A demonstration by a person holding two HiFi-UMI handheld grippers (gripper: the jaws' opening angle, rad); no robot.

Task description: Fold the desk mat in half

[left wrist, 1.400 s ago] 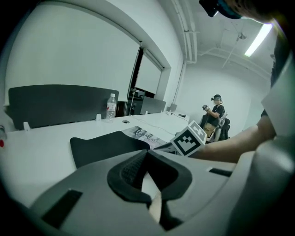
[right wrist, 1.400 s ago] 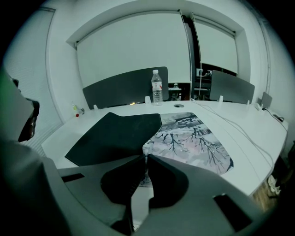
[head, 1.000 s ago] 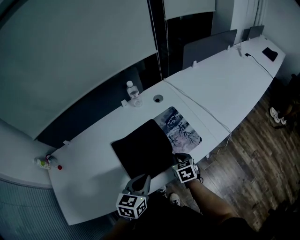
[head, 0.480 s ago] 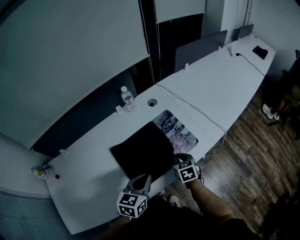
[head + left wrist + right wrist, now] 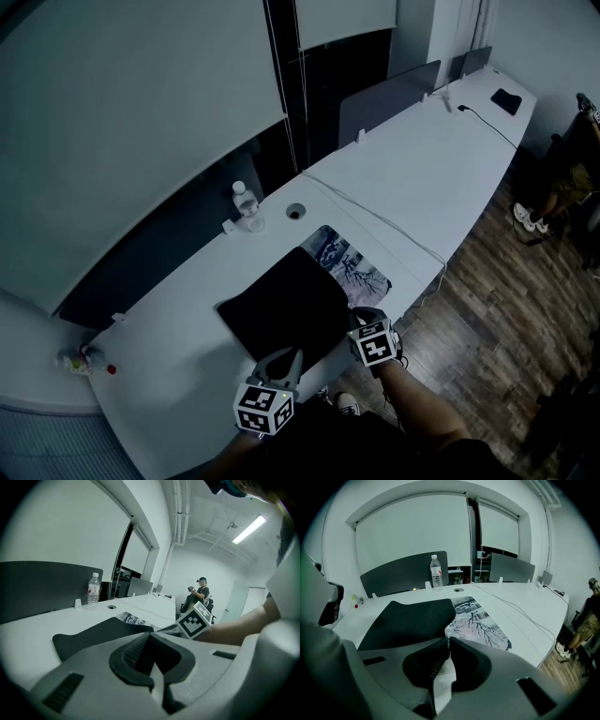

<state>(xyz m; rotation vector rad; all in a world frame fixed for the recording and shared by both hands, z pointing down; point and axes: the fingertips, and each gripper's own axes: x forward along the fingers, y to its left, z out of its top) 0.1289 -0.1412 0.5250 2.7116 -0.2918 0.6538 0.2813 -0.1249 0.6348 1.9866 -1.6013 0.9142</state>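
**Mat part-folded at near tabletop edge**

Left gripper: jaws closed, tips at the mat's near edge. Right gripper: jaws pinched on its near corner. Mat lies just beyond both on the tabletop. Black underside is turned up, with grey branch print exposed on the right.

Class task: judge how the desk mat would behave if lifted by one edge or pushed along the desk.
The desk mat is probably floppy: its black underside lies folded over the printed face. It looks thin and flat, so likely light. Pushed, it may buckle rather than slide on the desk.
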